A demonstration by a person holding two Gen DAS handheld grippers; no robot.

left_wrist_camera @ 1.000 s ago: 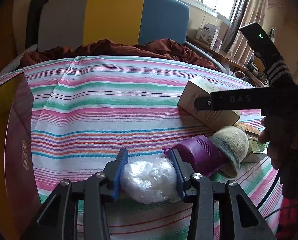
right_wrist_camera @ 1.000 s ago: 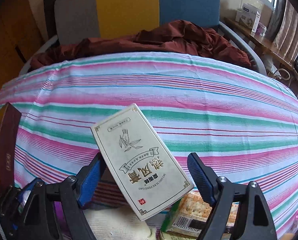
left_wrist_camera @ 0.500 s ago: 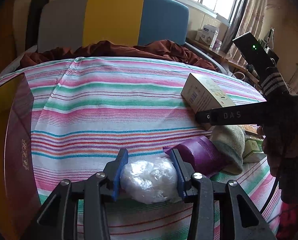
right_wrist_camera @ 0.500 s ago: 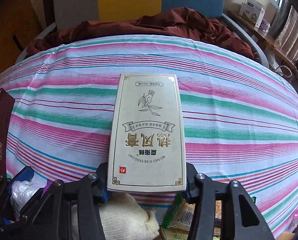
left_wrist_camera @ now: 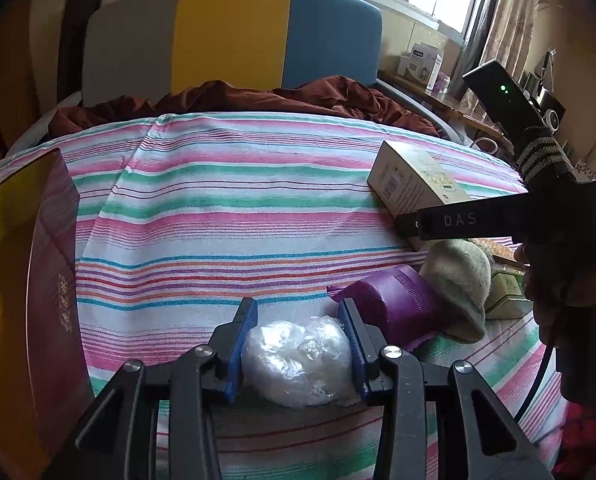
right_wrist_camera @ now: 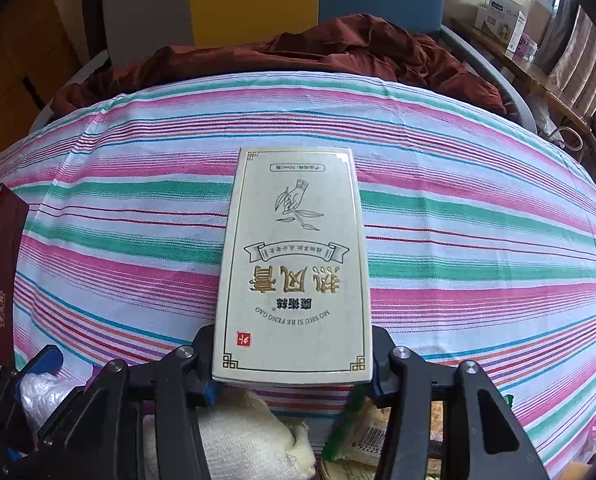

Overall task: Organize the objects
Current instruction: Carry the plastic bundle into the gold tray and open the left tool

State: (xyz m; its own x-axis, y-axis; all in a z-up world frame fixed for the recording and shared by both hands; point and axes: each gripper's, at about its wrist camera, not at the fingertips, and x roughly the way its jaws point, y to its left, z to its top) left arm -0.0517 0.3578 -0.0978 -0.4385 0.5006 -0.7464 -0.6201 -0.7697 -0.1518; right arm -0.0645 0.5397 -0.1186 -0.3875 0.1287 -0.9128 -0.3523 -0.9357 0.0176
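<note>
My left gripper [left_wrist_camera: 297, 312] is low over the striped bedcover [left_wrist_camera: 218, 208], its blue pads pressed on a clear plastic bag of white stuff [left_wrist_camera: 298, 360]; the jaws are closing a little tighter on it. My right gripper [right_wrist_camera: 292, 344] is shut on the near end of a cream carton with gold lettering [right_wrist_camera: 294, 264], held lifted above the cover. In the left wrist view the same carton [left_wrist_camera: 413, 184] hangs at the right, gripped by the black tool in a person's hand [left_wrist_camera: 557, 280]. The right fingertips are hidden under the carton.
A purple packet [left_wrist_camera: 397, 304], a cream knitted cloth [left_wrist_camera: 457, 280] and a green packet [left_wrist_camera: 505, 288] lie in a heap at the right. An open dark red box [left_wrist_camera: 54, 280] stands at the left. A brown blanket [right_wrist_camera: 317, 52] and a chair back are beyond.
The right gripper has shut on the cream carton, turned it straight and lifted it off the heap. The left gripper stays in place on the plastic bag.
</note>
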